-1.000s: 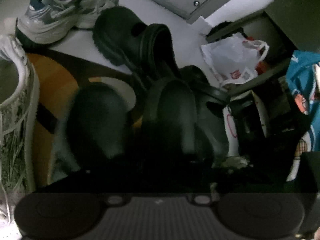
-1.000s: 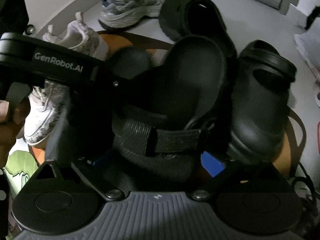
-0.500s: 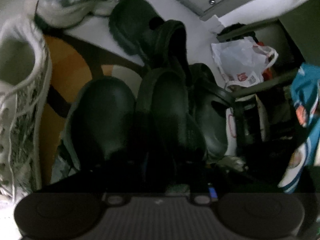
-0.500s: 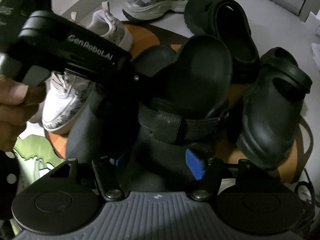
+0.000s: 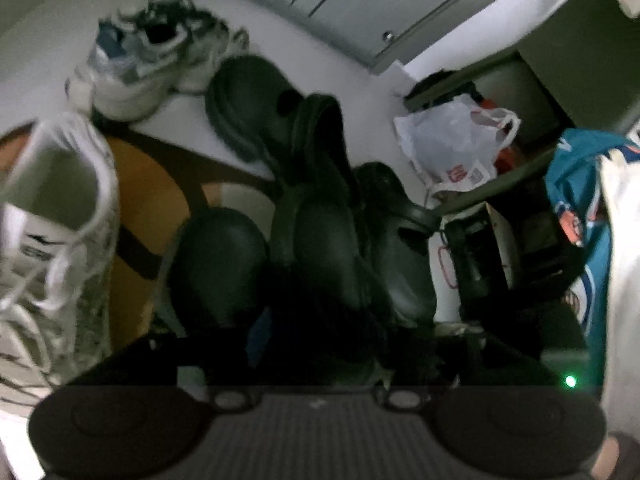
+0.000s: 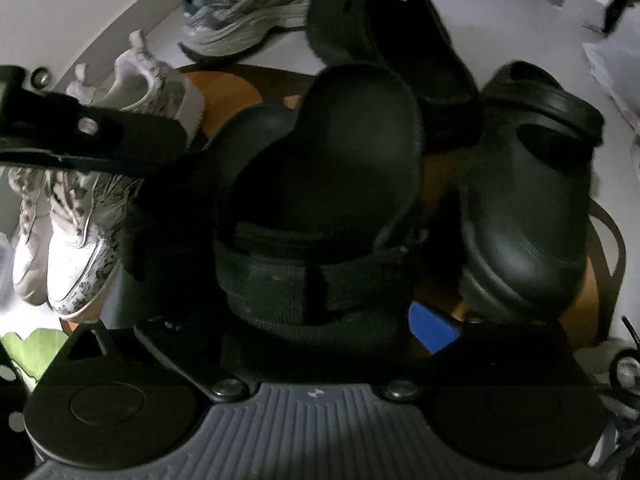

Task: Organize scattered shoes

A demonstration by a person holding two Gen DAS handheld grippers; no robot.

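On the orange-and-brown mat (image 6: 592, 304), right under your right tongs (image 6: 320, 320), lies the black strap sandal (image 6: 320, 200), its webbing band (image 6: 304, 276) nearest the lens and its rounded sole end pointing away. Those tongs are spread wide and have just been opening further; the blue pad (image 6: 434, 328) stands clear of the sandal's side, so nothing is pinched. A second sandal (image 6: 256, 132) of the same kind lies just beside it, partly under the left tongs (image 6: 132, 152), which cross the left of this view. Their jaws have just been opening too, but the dark frames leave it unclear whether they touch anything.

Expect the sandal to be light, with a thick, fairly stiff foam sole and a soft strap that folds under pressure. Take it across the sole edges near the band, where the sides are flat and firm; the strap alone would likely sag and swing.

The chunky black clog (image 6: 528, 220) to the right looks rubbery, smooth and somewhat slippery.
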